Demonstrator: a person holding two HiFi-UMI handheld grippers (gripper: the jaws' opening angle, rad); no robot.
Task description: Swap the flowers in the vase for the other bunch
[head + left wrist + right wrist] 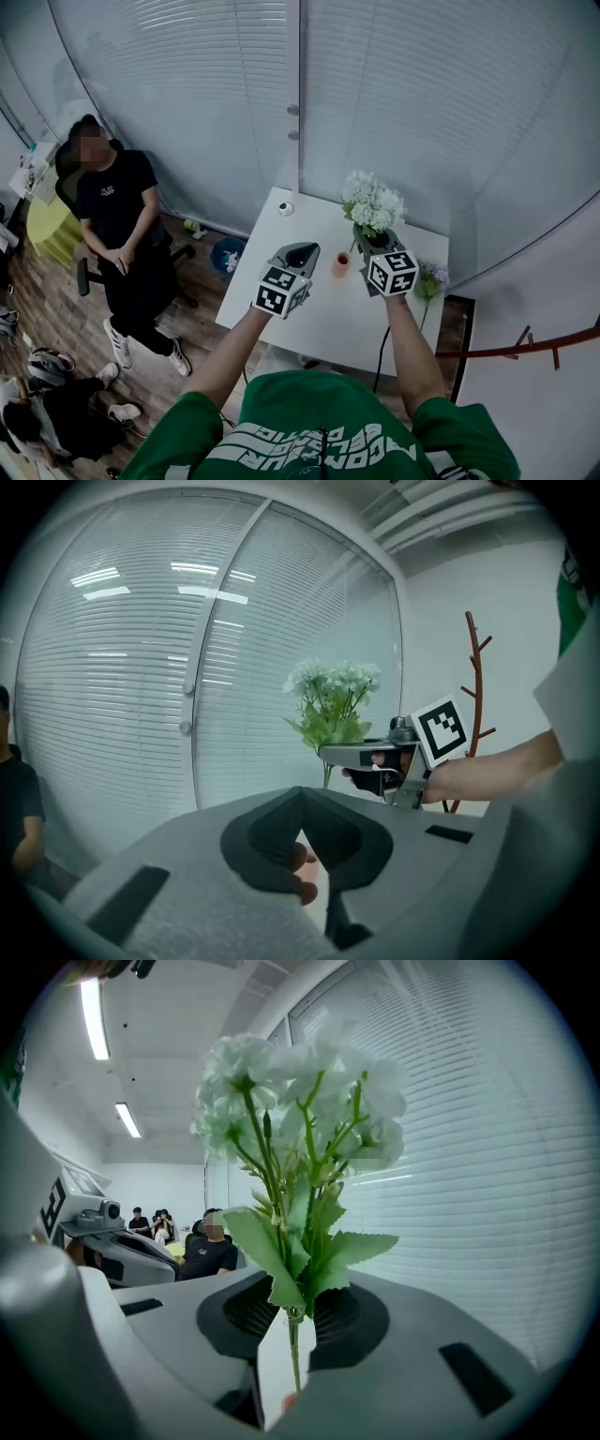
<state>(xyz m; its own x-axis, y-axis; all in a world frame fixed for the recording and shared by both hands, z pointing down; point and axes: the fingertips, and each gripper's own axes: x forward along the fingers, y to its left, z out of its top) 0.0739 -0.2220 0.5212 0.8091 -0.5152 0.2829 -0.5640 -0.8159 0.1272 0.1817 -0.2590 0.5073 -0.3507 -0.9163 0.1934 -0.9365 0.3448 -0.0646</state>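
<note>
White bunch (300,1091) clamped by thin stem in right tool (291,1330); left tool (302,808) closed, empty; risk: stem slips or swivels, knocks vase (341,264) over on tabletop (309,323).

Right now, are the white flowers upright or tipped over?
Upright: the right tongs grip the stems, and the white flowers stand straight up above them.

Office – curved glass partition walls (403,103) with slatted blinds, white desk (323,314), person (120,211) seated on wheeled swivel chair (86,272), ceiling strip lights (93,1018), branch-shaped coat stand (474,682) – more seated people (155,1226) behind.
</note>
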